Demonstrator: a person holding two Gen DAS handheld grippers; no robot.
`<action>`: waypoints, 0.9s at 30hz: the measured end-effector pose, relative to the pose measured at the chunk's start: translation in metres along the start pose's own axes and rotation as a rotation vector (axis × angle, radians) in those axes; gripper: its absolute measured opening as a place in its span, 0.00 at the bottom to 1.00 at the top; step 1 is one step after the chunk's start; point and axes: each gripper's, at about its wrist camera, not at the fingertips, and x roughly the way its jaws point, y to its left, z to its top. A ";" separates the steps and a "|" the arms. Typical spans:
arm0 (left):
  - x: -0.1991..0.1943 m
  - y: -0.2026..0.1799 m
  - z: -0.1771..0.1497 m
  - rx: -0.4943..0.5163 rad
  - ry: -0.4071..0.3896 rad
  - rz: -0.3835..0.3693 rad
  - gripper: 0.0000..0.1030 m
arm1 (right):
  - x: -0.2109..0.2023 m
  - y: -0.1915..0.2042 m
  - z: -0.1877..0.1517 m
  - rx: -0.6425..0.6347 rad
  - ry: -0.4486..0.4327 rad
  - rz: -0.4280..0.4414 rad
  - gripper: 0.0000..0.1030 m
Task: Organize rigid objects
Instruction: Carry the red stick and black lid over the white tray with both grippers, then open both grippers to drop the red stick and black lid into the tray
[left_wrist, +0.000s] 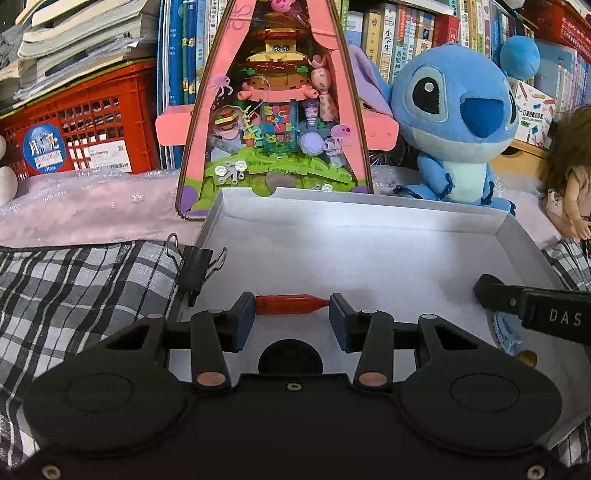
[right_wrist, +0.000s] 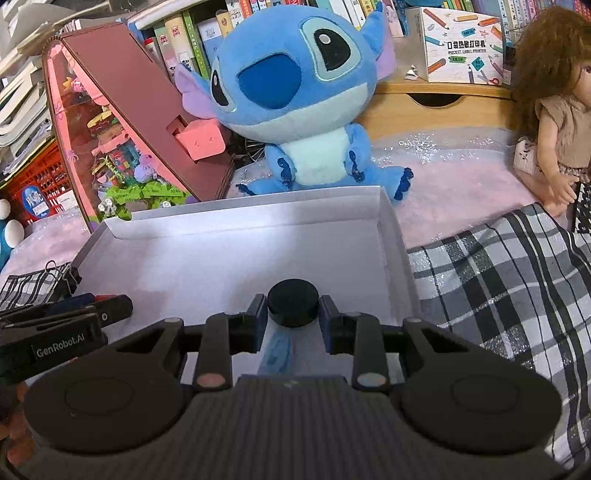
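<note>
- Placement step under way, by the look of it: 2 small rigid items brought over the shallow white box, both low above its floor.
- Left hand-held gripper pinching a red pen-like cap lengthwise, 1 pad on each end; item at 6 o'clock of the box, close to the near wall.
- Right hand-held gripper closed against the sides of a black round puck, pads touching it at 9 and 3 o'clock; puck near 5 o'clock of the box floor in the right wrist view.
- Cannot tell whether either item already rests on the floor or hangs just above it.
- Blue ridged piece lying in the box just below the puck; black binder clip clamped on the box's left wall at 9 o'clock.
- Checked cloth under the box; blue plush toy, doll and pink triangular display case behind at 12 o'clock, all well apart from the work.
- Next move, as a judgement: ease both items down flat, then spread the pads and withdraw straight back, keeping clear of the blue piece and of the other hand-held gripper.
</note>
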 end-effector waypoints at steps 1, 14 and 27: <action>-0.002 -0.001 -0.001 0.009 -0.003 0.011 0.45 | -0.001 0.000 0.000 0.002 -0.005 -0.001 0.37; -0.065 -0.003 -0.017 0.090 -0.117 0.004 0.82 | -0.055 -0.009 -0.016 -0.036 -0.155 0.021 0.75; -0.139 -0.011 -0.073 0.136 -0.170 -0.103 0.83 | -0.128 -0.004 -0.069 -0.171 -0.253 0.127 0.86</action>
